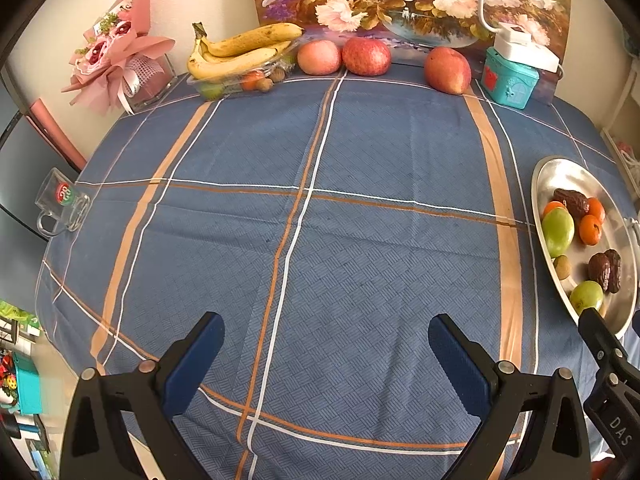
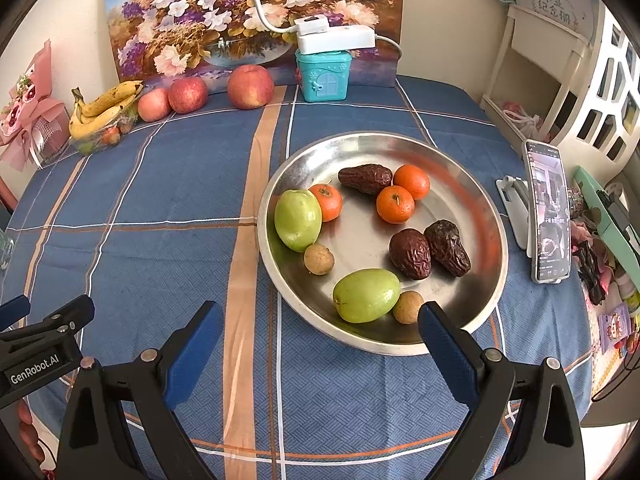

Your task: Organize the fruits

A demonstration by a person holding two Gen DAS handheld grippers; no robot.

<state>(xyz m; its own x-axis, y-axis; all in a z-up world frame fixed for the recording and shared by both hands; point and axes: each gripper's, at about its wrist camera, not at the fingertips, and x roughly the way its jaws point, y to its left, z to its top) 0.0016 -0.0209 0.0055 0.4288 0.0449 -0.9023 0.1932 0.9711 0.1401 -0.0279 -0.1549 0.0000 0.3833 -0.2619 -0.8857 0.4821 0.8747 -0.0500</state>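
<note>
The right gripper (image 2: 320,328) and left gripper (image 1: 326,340) are hovering with jaws spread wide, holding nothing. Small mixed fruits are lying jumbled in the round steel dish (image 2: 476,208); red apples (image 2: 251,86) and yellow bananas (image 2: 106,106) are sitting well apart by the wall. This fits either sorting pending or fruits already gathered.

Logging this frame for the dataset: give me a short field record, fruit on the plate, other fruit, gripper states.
plate: metal plate on blue checked tablecloth
plate contents: two green fruits, three oranges, three dates, two small brown fruits
back of table: bananas, three apples
left gripper: open, empty
right gripper: open, empty
</note>
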